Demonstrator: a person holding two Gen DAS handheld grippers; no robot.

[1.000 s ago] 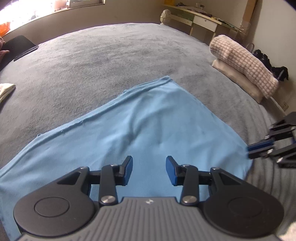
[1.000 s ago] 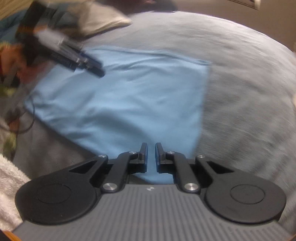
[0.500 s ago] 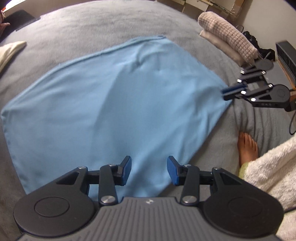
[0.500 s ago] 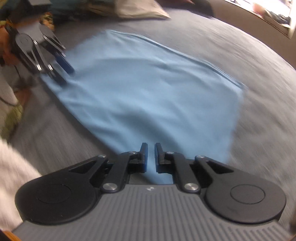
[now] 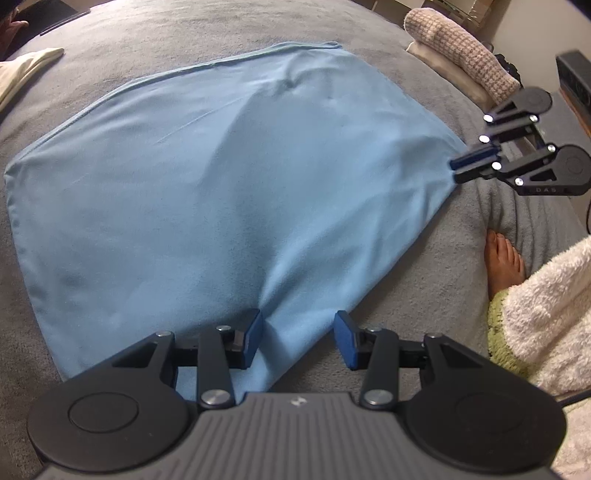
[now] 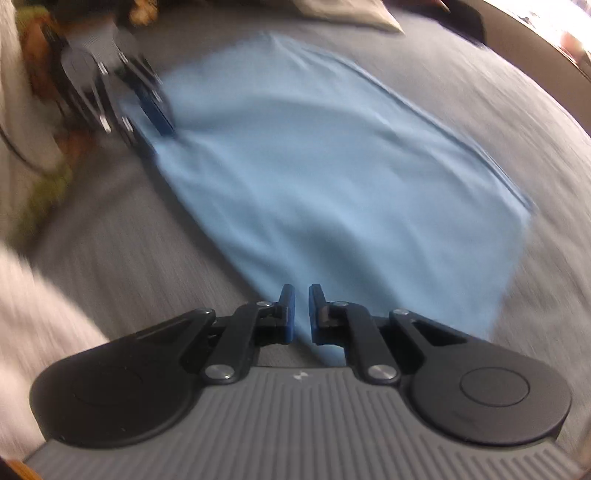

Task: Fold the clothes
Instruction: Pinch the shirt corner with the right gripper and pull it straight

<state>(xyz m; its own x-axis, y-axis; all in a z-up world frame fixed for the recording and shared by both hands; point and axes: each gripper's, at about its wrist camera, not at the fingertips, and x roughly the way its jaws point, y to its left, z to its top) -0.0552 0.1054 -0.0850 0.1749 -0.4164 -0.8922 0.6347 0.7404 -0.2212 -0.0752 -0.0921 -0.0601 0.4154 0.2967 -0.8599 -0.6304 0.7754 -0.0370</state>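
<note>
A light blue cloth (image 5: 229,192) lies spread on the grey bed cover (image 5: 177,33). My left gripper (image 5: 298,326) is open and hovers over the cloth's near corner, with the fabric passing between its blue pads. My right gripper (image 5: 456,170) is shut on the cloth's right corner and pulls it into a point. In the right wrist view that corner of the blue cloth (image 6: 332,177) runs into the narrow gap of the right gripper (image 6: 299,295). At that view's upper left the left gripper (image 6: 159,118) shows blurred at the cloth's far corner.
A rolled knitted blanket (image 5: 461,48) lies on a pillow at the far right bed edge. A person's bare foot (image 5: 502,258) and fluffy white robe (image 5: 546,317) are at the right. A cream cloth (image 5: 26,70) lies at the far left.
My left gripper has drawn back from the middle of the cloth to its near corner, still open. The right gripper stays shut on its corner, and the cloth now looks stretched flatter.
</note>
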